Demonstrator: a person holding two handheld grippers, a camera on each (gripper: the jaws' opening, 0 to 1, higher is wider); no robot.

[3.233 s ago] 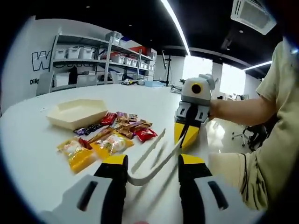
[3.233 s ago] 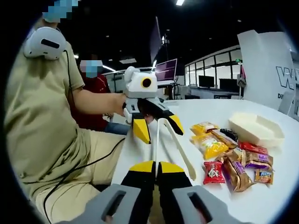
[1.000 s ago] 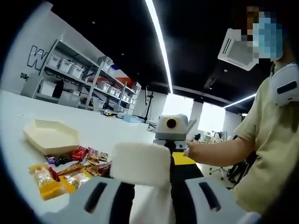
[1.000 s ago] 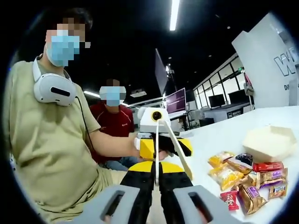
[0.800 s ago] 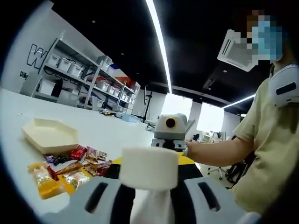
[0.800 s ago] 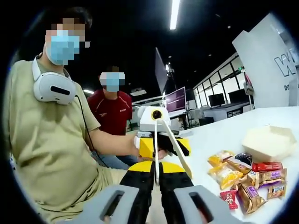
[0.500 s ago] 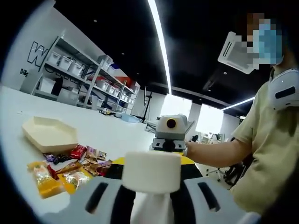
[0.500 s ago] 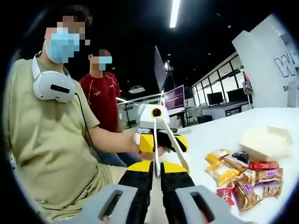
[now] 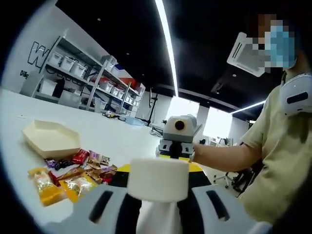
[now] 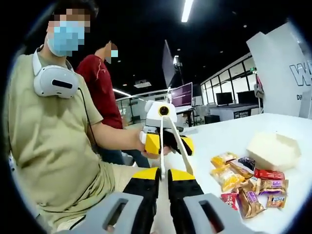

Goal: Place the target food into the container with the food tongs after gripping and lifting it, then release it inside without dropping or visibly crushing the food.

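Note:
White food tongs [image 9: 158, 179] are held up between both grippers above the table. My left gripper [image 9: 157, 171] is shut on their broad end, which faces the camera. In the right gripper view the tongs [image 10: 176, 141] run from my right gripper [image 10: 164, 171], shut on a thin arm, up to the left gripper [image 10: 168, 142]. The right gripper [image 9: 176, 148] faces me in the left gripper view. A cream hexagonal container [image 9: 48, 138] [image 10: 273, 150] stands on the white table. Several wrapped snack packets [image 9: 73, 176] [image 10: 243, 184] lie beside it.
A person in a beige shirt [image 10: 48, 141] holds both grippers, and a person in red [image 10: 100, 83] stands behind. The white table [image 9: 112, 136] stretches beyond the snacks. Shelves with bins [image 9: 83, 73] line the far wall.
The tongs, lying on the table 3.2 s ago, are now lifted between both grippers. Over the last second both grippers stayed nearly still. The person in red stood up and shifted.

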